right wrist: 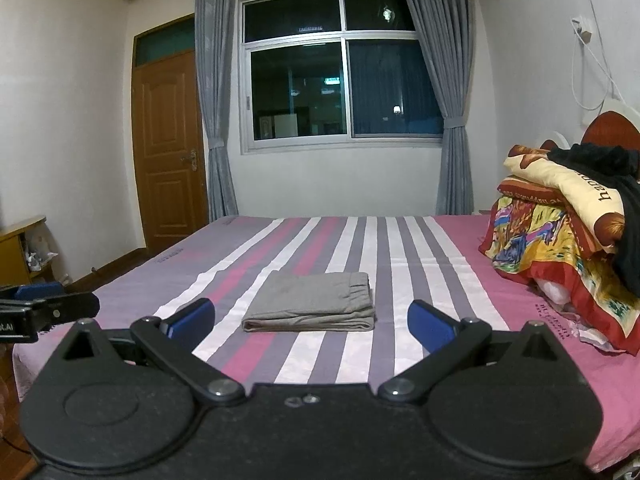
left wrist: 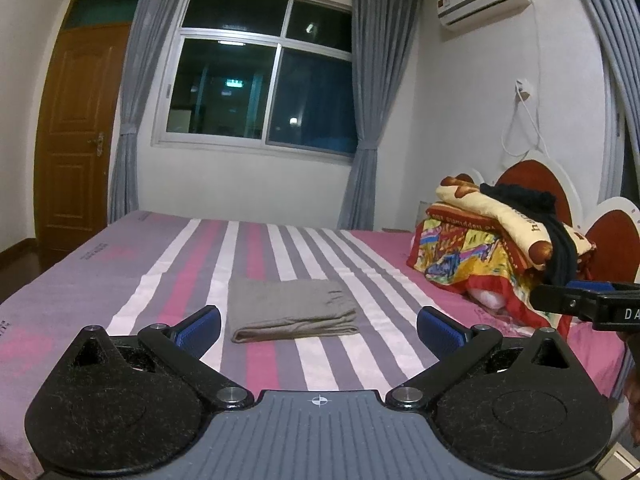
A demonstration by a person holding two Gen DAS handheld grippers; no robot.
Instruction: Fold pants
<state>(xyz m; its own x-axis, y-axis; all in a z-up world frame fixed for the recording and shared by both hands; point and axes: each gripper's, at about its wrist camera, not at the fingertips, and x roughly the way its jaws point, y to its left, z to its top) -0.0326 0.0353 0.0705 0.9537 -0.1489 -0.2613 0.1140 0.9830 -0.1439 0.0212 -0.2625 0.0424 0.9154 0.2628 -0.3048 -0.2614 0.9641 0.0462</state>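
One pair of grey pants (left wrist: pixel 294 309) lies folded into a flat rectangle on the striped bed (left wrist: pixel 120 280), near the middle of the near half, with its layered edges facing the cameras. The left gripper (left wrist: pixel 319 326) hangs above the near edge of the bed with its two blue-padded fingers spread wide and nothing between them; the right gripper (right wrist: pixel 311 322) does the same, wide apart and empty. Each gripper shows only partly at the edge of the other's view, cut off by the frame. At the far right a pile of bedding (right wrist: pixel 560 236) carries a dark garment (right wrist: pixel 612 208) whose shape is hard to make out. One window (right wrist: pixel 340 68), two curtains and one door (right wrist: pixel 168 152) stand behind.
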